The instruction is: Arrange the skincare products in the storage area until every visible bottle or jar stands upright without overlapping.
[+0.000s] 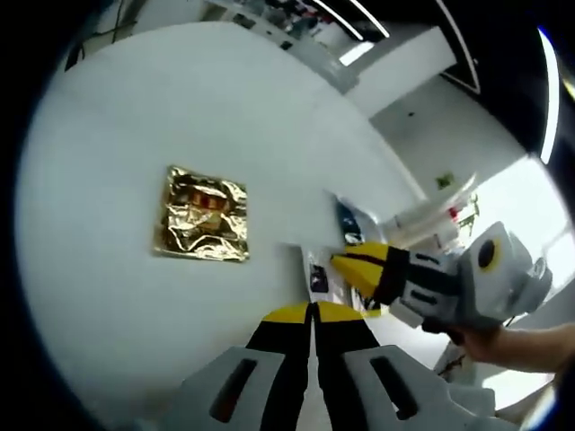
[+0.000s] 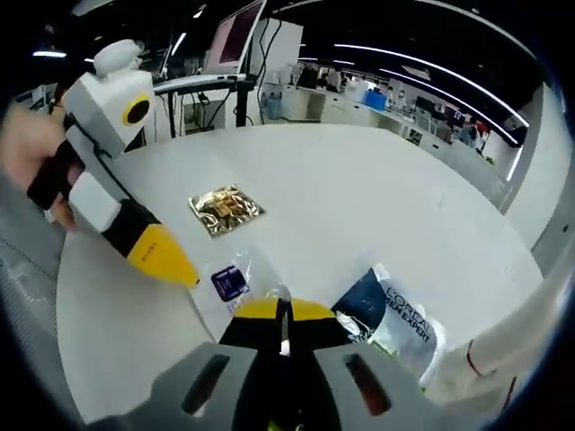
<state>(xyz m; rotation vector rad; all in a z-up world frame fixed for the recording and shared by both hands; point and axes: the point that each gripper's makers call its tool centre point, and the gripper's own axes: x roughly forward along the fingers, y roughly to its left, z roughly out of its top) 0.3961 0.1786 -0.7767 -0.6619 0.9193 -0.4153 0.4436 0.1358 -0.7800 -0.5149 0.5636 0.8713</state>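
White table; both grippers low, fingers closed, right perhaps pinching sachet.

- A foil sachet lies flat on the table, left of centre in the left gripper view.
- Right gripper view: a small sachet sits lower centre, below the foil one, with a larger pouch at lower right.
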